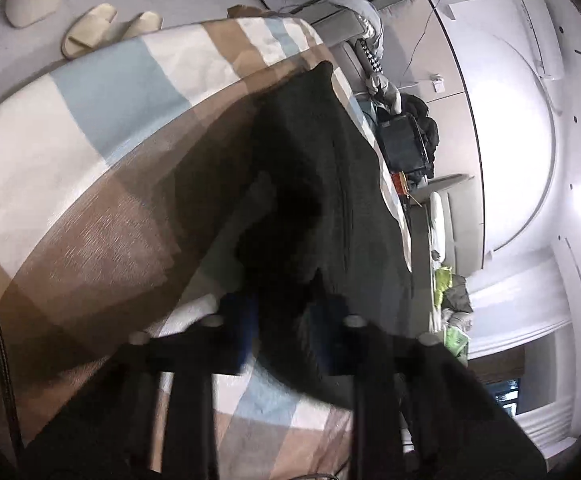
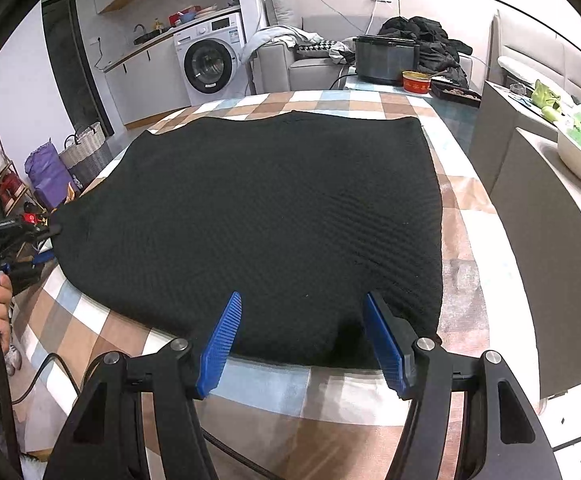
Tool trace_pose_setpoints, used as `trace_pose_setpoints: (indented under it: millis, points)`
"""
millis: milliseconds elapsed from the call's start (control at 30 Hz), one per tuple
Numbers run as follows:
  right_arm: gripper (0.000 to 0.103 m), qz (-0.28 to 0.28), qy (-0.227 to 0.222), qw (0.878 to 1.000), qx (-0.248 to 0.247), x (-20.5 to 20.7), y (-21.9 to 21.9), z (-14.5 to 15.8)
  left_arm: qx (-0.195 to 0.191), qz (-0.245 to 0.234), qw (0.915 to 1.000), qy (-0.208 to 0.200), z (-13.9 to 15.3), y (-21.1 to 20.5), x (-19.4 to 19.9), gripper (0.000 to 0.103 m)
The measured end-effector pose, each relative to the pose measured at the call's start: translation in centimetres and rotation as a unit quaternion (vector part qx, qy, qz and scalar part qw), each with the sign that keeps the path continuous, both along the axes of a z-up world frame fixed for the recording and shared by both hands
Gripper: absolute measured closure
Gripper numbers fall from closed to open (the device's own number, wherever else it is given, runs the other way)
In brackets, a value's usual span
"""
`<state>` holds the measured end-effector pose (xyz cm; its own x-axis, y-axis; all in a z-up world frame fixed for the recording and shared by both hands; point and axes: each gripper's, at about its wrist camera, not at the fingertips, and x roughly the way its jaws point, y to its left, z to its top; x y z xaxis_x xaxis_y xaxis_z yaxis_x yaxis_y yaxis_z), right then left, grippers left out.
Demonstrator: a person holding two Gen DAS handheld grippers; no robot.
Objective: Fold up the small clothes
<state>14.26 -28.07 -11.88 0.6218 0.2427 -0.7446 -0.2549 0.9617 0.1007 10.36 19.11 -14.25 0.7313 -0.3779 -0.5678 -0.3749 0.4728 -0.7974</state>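
Two grippers work one black knit garment [image 2: 258, 216], spread flat across the checked table [image 2: 466, 216]. At the garment's near hem the right gripper [image 2: 302, 336] stands wide, blue pads either side of the edge, not yet pinching. At its left corner the left gripper [image 1: 278, 320] is narrow, clamped on a bunch of dark cloth. Soft, limp, fairly thick knit: it should drape and sag, so I'd take it at hem and corners.

black knit garment [image 2: 250, 216], flat on checked tablecloth [image 2: 370, 100]
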Motion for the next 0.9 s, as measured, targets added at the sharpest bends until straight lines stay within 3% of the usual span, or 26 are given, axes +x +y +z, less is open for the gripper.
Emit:
trace_pose_setpoints:
  millis: [167, 300, 433, 567, 700, 900]
  points:
    - [0.038, -0.005, 0.0, 1.0, 0.003, -0.1, -0.4, 0.1, 0.052, -0.01, 0.9979, -0.037, 2.4, -1.1, 0.3, 0.094]
    - [0.038, -0.01, 0.003, 1.0, 0.024, 0.0, -1.0, -0.1, 0.073, -0.02, 0.9951, -0.063, 4.7, -1.6, 0.9, 0.094]
    - [0.038, -0.016, 0.013, 0.998, 0.056, 0.5, -1.0, -0.1, 0.063, -0.017, 0.9964, -0.055, 4.3, -1.2, 0.4, 0.094]
    - [0.038, 0.005, 0.005, 0.999, 0.053, 0.4, 0.1, 0.4, 0.055, -0.01, 0.9979, -0.032, 3.1, -0.9, -0.5, 0.093]
    - [0.038, 0.01, 0.007, 0.999, 0.051, 0.2, 0.5, 0.4, 0.041, 0.003, 0.9992, -0.003, 1.3, -0.3, -1.2, 0.07]
    - [0.038, 0.009, 0.012, 0.999, 0.045, 0.2, 0.5, 0.4, 0.014, 0.009, 0.9999, 0.003, -0.4, -0.2, -1.4, 0.057]
